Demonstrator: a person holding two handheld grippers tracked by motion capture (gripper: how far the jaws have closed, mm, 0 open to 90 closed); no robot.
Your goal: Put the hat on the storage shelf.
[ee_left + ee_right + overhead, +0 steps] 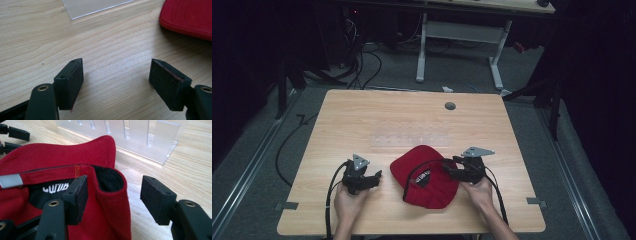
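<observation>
Red cap (428, 175) upside down, near front edge of table (362, 115), mid-right. Right gripper (113, 197) wide open, jaws straddling cap's rim, not clamped. Left gripper (116, 82) wide open, empty, over bare wood left of cap. Clear slotted plate (140, 137) just behind cap.

Item count, referenced to the table (362, 115):

- Table: one.
- Red cap (427, 175): one, on the table's near half.
- Clear slotted plate (409, 139): one, on the table just beyond the cap.
- Grey round plug (450, 106): one, near the table's far edge.
- Tools: two, the left tool (374, 178) and the right tool (451, 169), each with two jaws.
- Hands: two.
</observation>
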